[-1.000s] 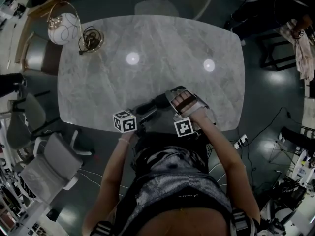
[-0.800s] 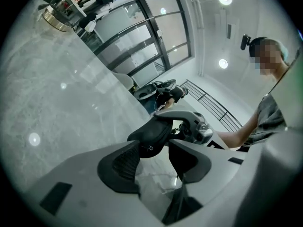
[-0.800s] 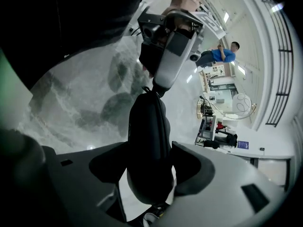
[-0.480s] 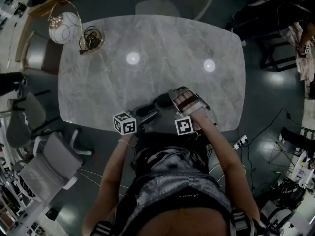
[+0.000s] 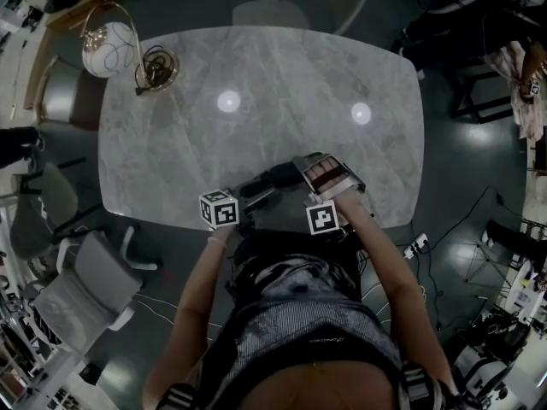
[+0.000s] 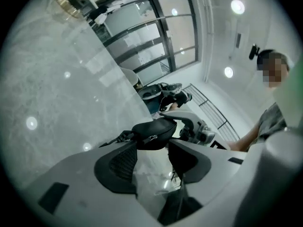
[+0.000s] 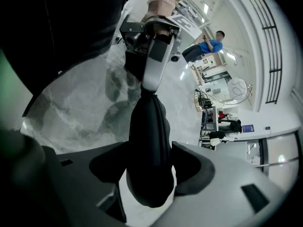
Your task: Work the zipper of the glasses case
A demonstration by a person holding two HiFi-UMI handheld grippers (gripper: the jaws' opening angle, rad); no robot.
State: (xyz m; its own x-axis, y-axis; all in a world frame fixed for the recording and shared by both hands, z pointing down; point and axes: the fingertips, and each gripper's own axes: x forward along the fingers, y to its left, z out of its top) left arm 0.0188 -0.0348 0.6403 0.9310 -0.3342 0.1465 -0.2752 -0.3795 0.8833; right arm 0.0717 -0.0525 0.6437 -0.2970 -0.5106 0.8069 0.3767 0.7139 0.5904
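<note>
On my far left, a lamp [image 5: 109, 49] with a white globe stands at the corner of the marble table [image 5: 256, 84], well away from where I work. Near the table's front edge comes the left gripper [image 5: 259, 196]. In its own view the jaws stand apart with nothing pressed between the pads, so I count it released. Just past its tips lies one end of the black glasses case [image 6: 154, 132], raised off the table, with the small metal zipper pull [image 6: 150, 137] facing this gripper.

From overhead, the glasses case [image 5: 275, 178] sits between the two grippers, over the front part of the table. To its right, the right gripper [image 7: 150, 160] is clenched on it: the case [image 7: 149, 141] runs lengthwise through the jaws, with both pads against its sides. Its far end points at the left gripper [image 7: 150, 56]. I cannot tell whether that end touches it.
</note>
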